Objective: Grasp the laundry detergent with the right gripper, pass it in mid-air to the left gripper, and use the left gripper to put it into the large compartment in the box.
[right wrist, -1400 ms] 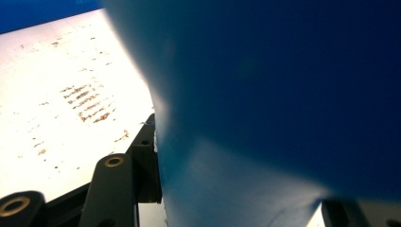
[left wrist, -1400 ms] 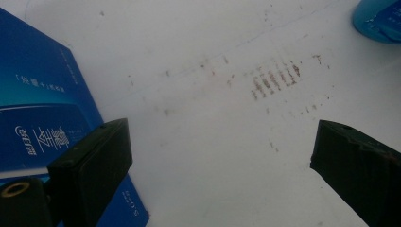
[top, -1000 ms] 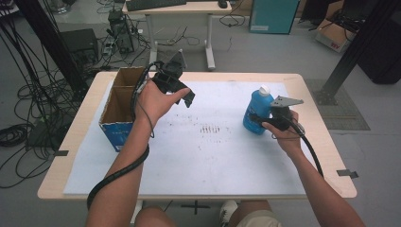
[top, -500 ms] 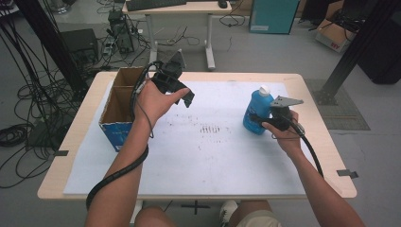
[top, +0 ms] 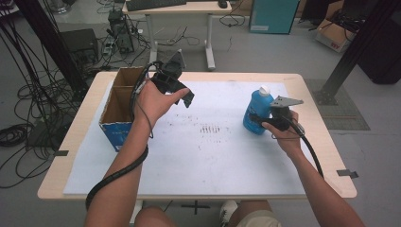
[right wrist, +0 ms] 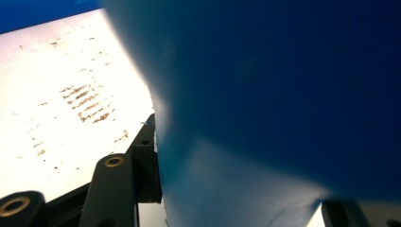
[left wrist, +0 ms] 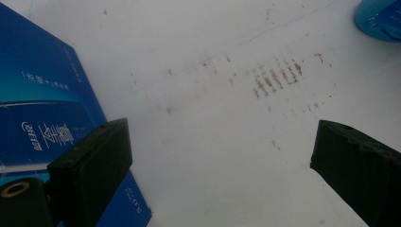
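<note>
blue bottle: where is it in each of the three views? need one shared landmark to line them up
High view: blue bottle stands right of centre, clamped by the right gripper.
Left gripper view: its edge sits in the top right corner.
Right gripper view: it looms close, across centre and right.
Shared landmark: the patch of brown streaks on the white mat.

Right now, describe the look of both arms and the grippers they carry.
Both forearms are bare, no sleeves. The left gripper is black, with blocky rectangular jaws and a thick black cable trailing along the arm. The right gripper is black too, topped by a grey three-cornered plate, with its own black cable.
</note>
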Motion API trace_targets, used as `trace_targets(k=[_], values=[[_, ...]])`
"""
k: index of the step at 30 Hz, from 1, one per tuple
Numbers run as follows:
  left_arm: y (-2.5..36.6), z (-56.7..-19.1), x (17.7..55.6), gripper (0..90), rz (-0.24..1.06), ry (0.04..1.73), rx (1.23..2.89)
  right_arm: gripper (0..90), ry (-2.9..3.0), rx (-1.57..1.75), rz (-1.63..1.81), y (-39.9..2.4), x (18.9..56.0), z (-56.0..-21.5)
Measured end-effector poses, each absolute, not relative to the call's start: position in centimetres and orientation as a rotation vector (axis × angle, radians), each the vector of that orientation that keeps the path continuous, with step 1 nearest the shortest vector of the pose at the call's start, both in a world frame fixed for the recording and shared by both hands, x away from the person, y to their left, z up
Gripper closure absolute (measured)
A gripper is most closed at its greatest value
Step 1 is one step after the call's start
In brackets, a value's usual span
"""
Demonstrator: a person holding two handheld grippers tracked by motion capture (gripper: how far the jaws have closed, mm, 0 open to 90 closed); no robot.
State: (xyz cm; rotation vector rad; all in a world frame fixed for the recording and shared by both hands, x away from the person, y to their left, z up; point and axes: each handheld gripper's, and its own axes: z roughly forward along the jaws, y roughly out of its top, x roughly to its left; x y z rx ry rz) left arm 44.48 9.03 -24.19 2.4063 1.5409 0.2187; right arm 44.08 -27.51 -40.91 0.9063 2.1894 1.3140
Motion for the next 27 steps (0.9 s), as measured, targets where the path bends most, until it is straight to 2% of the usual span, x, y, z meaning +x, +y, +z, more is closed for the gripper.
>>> trace_targets(k=[11,27], values=[[9.1,-24.2,44.4,6.3,0.224,1.535,2.408,43.3,2.190,0.911,1.311,-27.4,44.0,-40.9],[9.4,-23.1,43.5,6.2,0.224,1.424,2.427,44.2,2.230,0.918,1.275,-26.5,44.2,-39.6]])
